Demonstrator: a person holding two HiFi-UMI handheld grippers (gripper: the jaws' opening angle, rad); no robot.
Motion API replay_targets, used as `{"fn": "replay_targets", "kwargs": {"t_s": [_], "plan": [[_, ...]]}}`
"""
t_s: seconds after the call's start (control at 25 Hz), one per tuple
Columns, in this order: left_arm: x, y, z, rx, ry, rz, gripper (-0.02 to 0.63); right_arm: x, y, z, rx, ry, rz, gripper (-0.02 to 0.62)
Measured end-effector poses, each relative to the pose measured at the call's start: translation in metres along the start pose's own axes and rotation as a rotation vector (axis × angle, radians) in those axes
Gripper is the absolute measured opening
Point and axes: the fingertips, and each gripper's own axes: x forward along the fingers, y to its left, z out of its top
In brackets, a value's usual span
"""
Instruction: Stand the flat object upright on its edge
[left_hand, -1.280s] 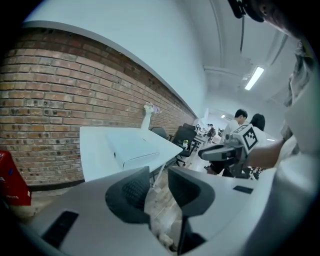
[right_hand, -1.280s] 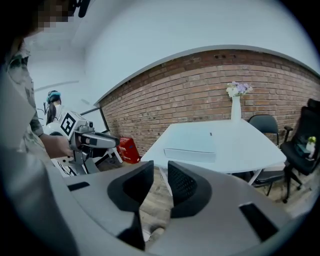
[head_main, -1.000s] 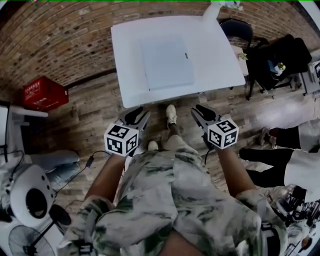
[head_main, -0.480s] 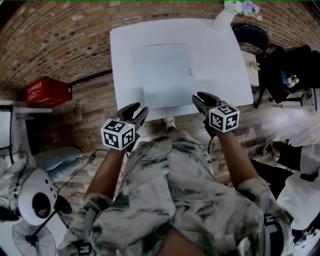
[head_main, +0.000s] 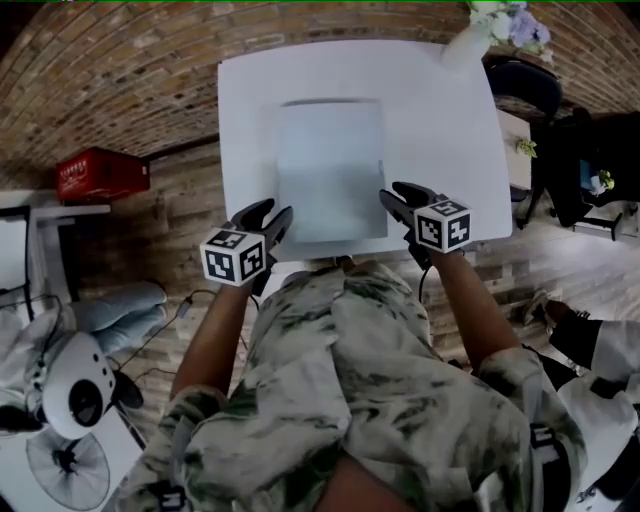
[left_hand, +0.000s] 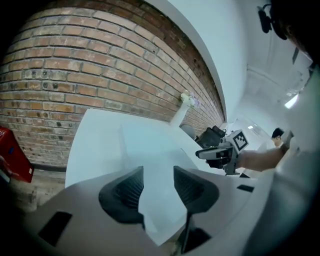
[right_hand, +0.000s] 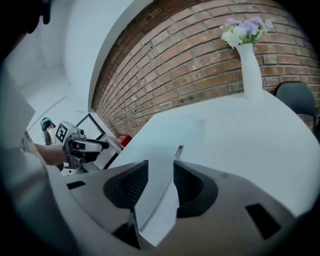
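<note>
A flat pale grey slab (head_main: 330, 170) lies face down in the middle of the white table (head_main: 440, 130). My left gripper (head_main: 270, 213) hovers by the slab's near left corner. My right gripper (head_main: 396, 195) is by its near right edge. Both have just been opening their jaws, and both stand open with nothing between them. In the left gripper view the slab (left_hand: 150, 142) shows beyond the open left gripper (left_hand: 157, 175), with the right gripper (left_hand: 220, 152) across from it. The right gripper view shows the slab (right_hand: 167, 135) past the open right gripper (right_hand: 160, 177), and the left gripper (right_hand: 80, 146) opposite.
A white vase with flowers (head_main: 480, 35) stands at the table's far right corner, also visible as a vase (right_hand: 248, 60) in the right gripper view. A black chair (head_main: 525, 85) stands right of the table, a red crate (head_main: 100, 175) on the floor at left. A brick wall (left_hand: 75, 65) runs behind.
The person has stepped up to the table. Both grippers moved forward from over the floor to the slab's near corners, and their jaws stand wider apart.
</note>
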Motion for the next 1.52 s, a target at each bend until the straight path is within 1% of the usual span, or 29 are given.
{"fn": "replay_targets", "kwargs": {"t_s": [0.28,0.44,0.56,0.68,0.84,1.0,1.08,1.28,1.52], "plan": [[0.034,0.021,0.007,-0.090,0.047,0.030,0.227,0.032,-0.033,0.014,0.106,0.048,0.081,0.216],[0.053,0.036,0.008,-0.166,0.062,0.031,0.249,0.046,-0.044,0.018,0.158,0.070,0.119,0.221],[0.064,0.046,0.009,-0.201,0.076,0.035,0.261,0.055,-0.046,0.020,0.187,0.086,0.143,0.221],[0.075,0.052,0.010,-0.220,0.097,0.034,0.265,0.060,-0.048,0.022,0.195,0.109,0.148,0.221],[0.089,0.058,0.004,-0.264,0.131,0.031,0.273,0.063,-0.051,0.020,0.158,0.146,0.139,0.221],[0.096,0.060,-0.002,-0.330,0.138,-0.013,0.276,0.066,-0.053,0.018,0.175,0.159,0.140,0.216],[0.095,0.062,-0.004,-0.340,0.141,-0.026,0.276,0.066,-0.053,0.016,0.180,0.161,0.145,0.212],[0.098,0.061,0.000,-0.310,0.156,0.003,0.276,0.066,-0.057,0.021,0.166,0.175,0.150,0.193],[0.093,0.056,0.001,-0.313,0.145,0.005,0.276,0.064,-0.053,0.024,0.139,0.195,0.151,0.183]]}}
